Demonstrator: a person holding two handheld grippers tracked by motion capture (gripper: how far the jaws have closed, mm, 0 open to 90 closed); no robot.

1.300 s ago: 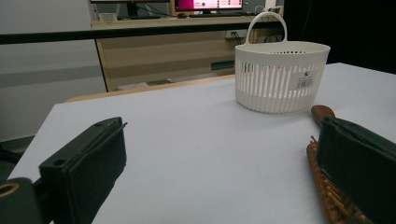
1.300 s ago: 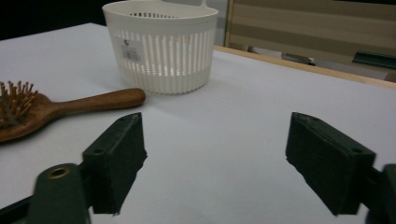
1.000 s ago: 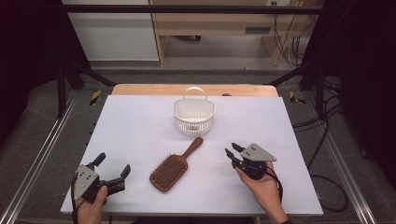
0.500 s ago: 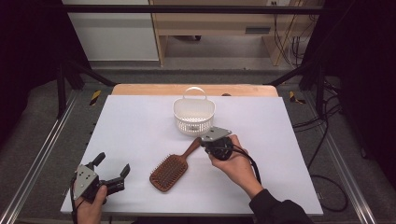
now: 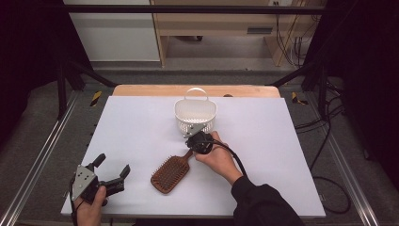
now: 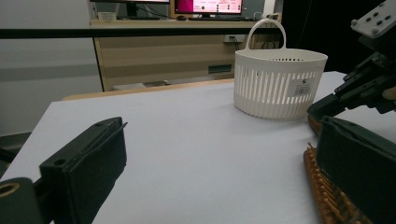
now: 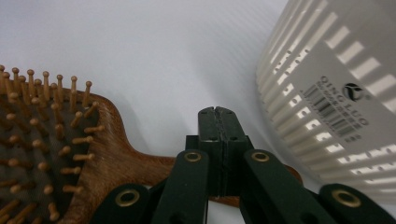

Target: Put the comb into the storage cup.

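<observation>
Your hairbrush [image 5: 170, 173] lies with its handle pointing toward the basket [image 5: 195, 115]. Your right gripper [image 7: 217, 122], jaws pressed together, seems to sit above that handle. Your left gripper [image 5: 113, 173] gapes wide, empty.

The left gripper [image 5: 114, 171] sits at the near left, jaws spread wide. The right gripper [image 5: 194, 139] reaches mid-table, jaws pressed together.

Overhead plus two low views, basket [image 5: 195, 115] shared

Your count on the tabletop [image 5: 141, 127]:
You have one wooden hairbrush [image 5: 170, 173], one white slotted basket [image 5: 195, 116], and two hand-held grippers, left [image 5: 109, 175] and right [image 5: 196, 137].
</observation>
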